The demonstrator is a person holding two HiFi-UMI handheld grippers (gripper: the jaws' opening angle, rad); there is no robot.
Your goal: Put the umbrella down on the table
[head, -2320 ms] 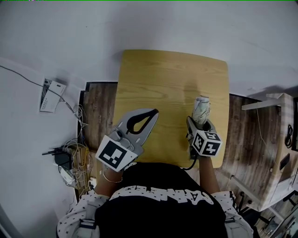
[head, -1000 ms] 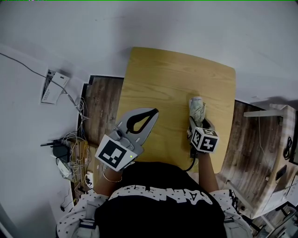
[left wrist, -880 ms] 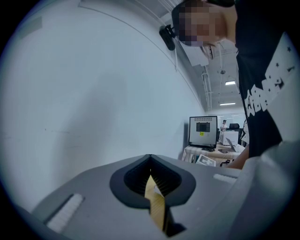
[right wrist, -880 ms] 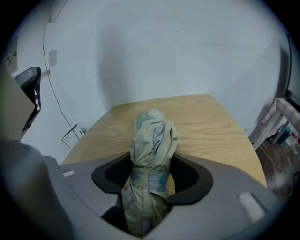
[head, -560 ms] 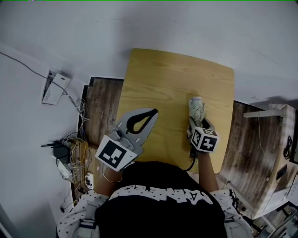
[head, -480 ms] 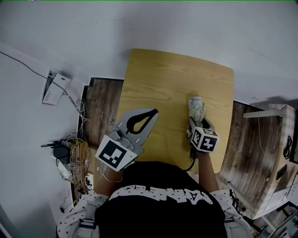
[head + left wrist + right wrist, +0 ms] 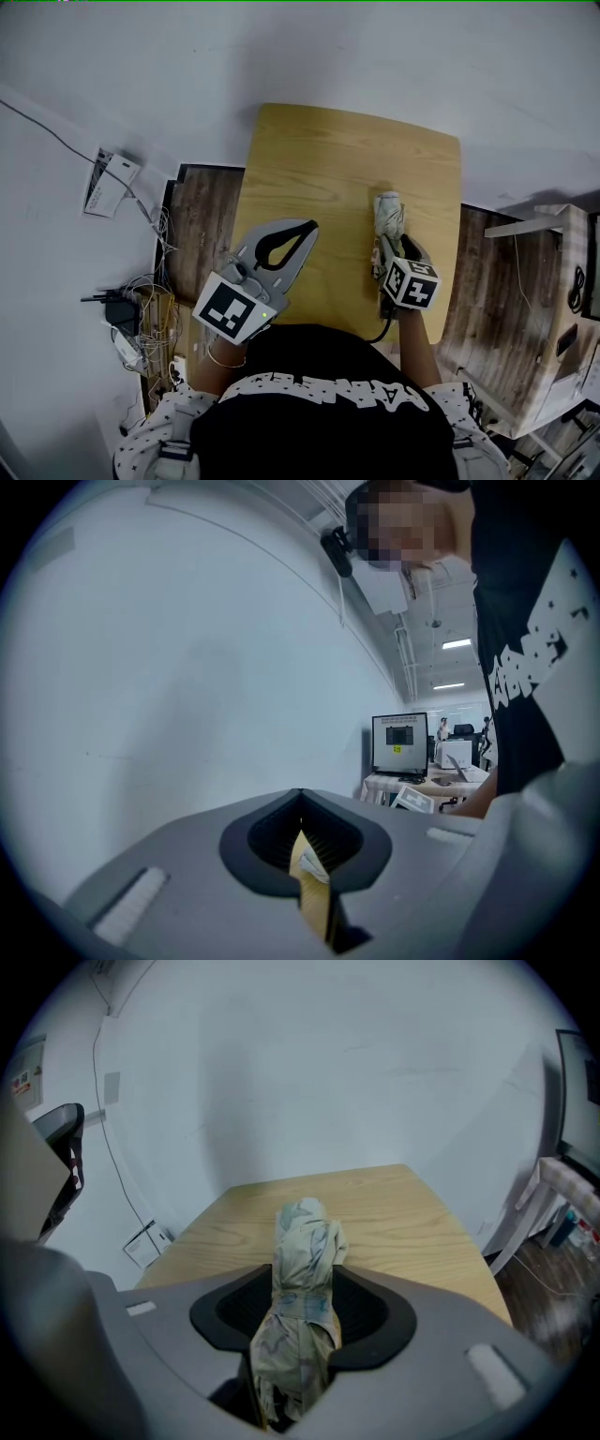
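A folded umbrella (image 7: 387, 214) in pale patterned cloth lies lengthwise between the jaws of my right gripper (image 7: 392, 246), over the right side of the wooden table (image 7: 319, 159). In the right gripper view the umbrella (image 7: 305, 1279) fills the gap of my right gripper (image 7: 302, 1335) and its far end points across the table (image 7: 394, 1204). The jaws have just been closing and press on the umbrella's sides. My left gripper (image 7: 311, 225) hovers shut and empty near the table's front left edge. The left gripper view shows its jaw tips together (image 7: 300, 799).
A white wall box (image 7: 103, 183) and a tangle of cables (image 7: 141, 314) lie on the floor left of the table. White furniture (image 7: 553, 309) stands at the right. A white wall runs behind the table's far edge.
The umbrella's far end has tipped a little lower toward the tabletop, with the right gripper still around it. The left gripper has stayed where it was.
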